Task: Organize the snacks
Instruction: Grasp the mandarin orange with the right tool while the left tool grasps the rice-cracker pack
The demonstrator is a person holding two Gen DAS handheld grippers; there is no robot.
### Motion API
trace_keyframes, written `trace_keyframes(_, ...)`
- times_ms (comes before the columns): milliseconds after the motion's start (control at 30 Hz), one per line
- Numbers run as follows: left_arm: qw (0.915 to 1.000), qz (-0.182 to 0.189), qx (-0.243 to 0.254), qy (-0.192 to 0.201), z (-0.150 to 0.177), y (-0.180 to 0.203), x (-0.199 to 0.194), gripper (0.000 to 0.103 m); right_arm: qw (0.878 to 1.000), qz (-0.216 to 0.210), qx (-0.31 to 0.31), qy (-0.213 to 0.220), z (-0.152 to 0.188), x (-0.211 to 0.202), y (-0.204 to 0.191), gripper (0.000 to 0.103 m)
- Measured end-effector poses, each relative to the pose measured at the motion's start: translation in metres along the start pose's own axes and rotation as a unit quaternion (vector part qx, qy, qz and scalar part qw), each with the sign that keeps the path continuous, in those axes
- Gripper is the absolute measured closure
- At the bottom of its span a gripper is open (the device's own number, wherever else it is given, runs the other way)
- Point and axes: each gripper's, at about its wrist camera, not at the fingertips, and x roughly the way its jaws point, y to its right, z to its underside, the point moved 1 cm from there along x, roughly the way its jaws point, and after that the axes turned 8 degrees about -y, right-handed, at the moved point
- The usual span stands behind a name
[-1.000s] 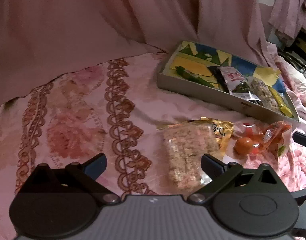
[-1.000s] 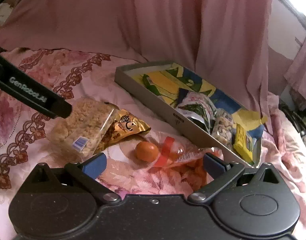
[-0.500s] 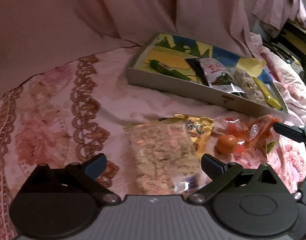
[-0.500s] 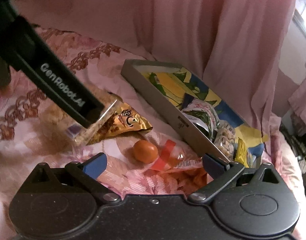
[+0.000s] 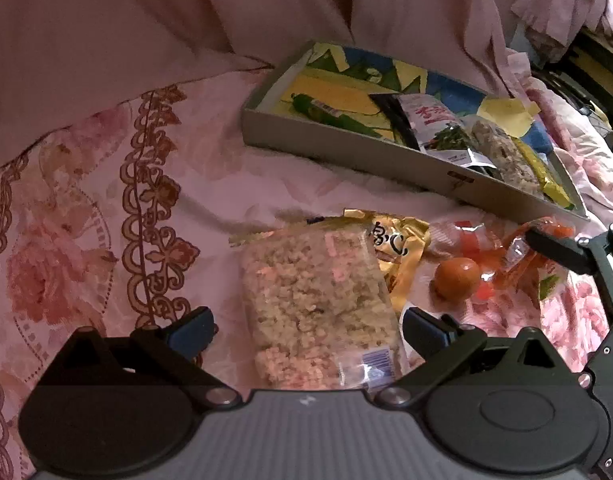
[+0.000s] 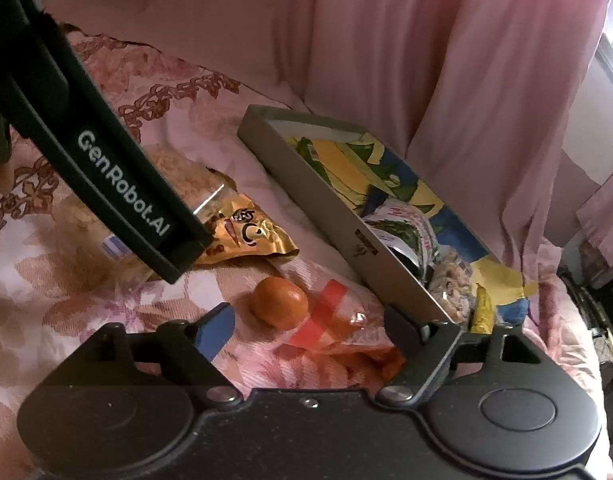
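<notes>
Left wrist view: open left tongs (image 5: 306, 326) straddle the clear, oblong puffed-rice packet (image 5: 314, 304), long axis running away; right tongs (image 6: 308, 326), just closing partway, bracket the orange-and-clear snack bag (image 6: 338, 332).

A bedroom at home, with me working on the bed.

Under me lies a pink floral bedspread (image 5: 106, 216) with brown scrollwork borders; plain pink drapery (image 6: 386, 60) hangs behind it, more cloth (image 5: 554, 4) is draped at the far right, and a shallow grey box lid (image 5: 346, 140) rests on the covers.
</notes>
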Motion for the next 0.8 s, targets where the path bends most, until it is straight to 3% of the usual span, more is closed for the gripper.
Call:
trace_keyframes(300, 0.9998, 0.008, -0.012, -0.011, 0.001, -0.005, 0.007, 0.001, 1.0, -0.011, 0.007, 0.002, 0.0, 0.007, -0.003, 0.033)
trace_keyframes(667, 0.9999, 0.009, -0.012, -0.007, 0.0, -0.005, 0.009, 0.005, 0.999, -0.033, 0.005, 0.003, 0.0, 0.007, -0.01, 0.066)
trace_keyframes(800, 0.9998, 0.007, -0.014, -0.01, 0.0, -0.007, 0.009, 0.009, 0.999, -0.033, 0.0, 0.004, 0.0, 0.006, -0.013, 0.068)
